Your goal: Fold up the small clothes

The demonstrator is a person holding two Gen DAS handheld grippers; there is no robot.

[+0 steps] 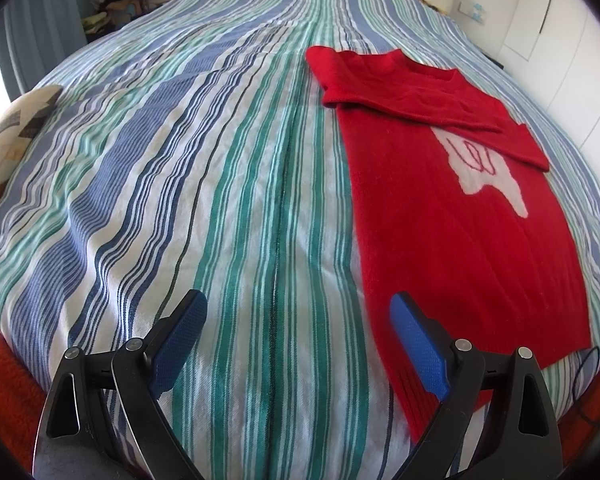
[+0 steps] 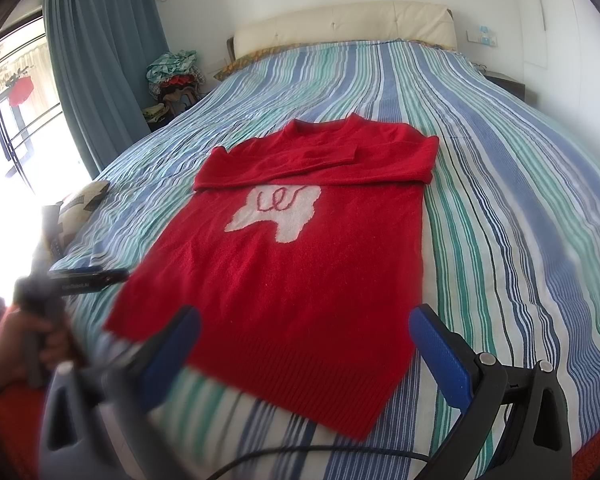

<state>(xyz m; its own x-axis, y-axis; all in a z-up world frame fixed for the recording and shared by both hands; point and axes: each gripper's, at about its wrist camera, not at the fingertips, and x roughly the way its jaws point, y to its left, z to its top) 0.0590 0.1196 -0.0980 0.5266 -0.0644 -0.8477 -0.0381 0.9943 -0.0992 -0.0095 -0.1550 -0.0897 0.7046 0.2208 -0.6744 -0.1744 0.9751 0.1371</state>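
Observation:
A red knitted sweater (image 2: 300,264) with a white patch on the chest lies flat on the striped bedspread (image 2: 520,220), both sleeves folded across the upper chest. It also shows in the left wrist view (image 1: 460,232) at the right. My left gripper (image 1: 300,308) is open and empty above the bedspread, its right finger over the sweater's hem corner. My right gripper (image 2: 304,320) is open and empty, hovering over the sweater's ribbed hem. The left gripper also shows at the left of the right wrist view (image 2: 88,276), held in a hand.
A patterned cushion (image 1: 12,128) lies at the bed's left edge. A pile of clothes (image 2: 176,76) stands beside the headboard (image 2: 340,24). A black cable (image 2: 300,452) runs along the bed's near edge. White cupboards (image 1: 560,40) stand to the right.

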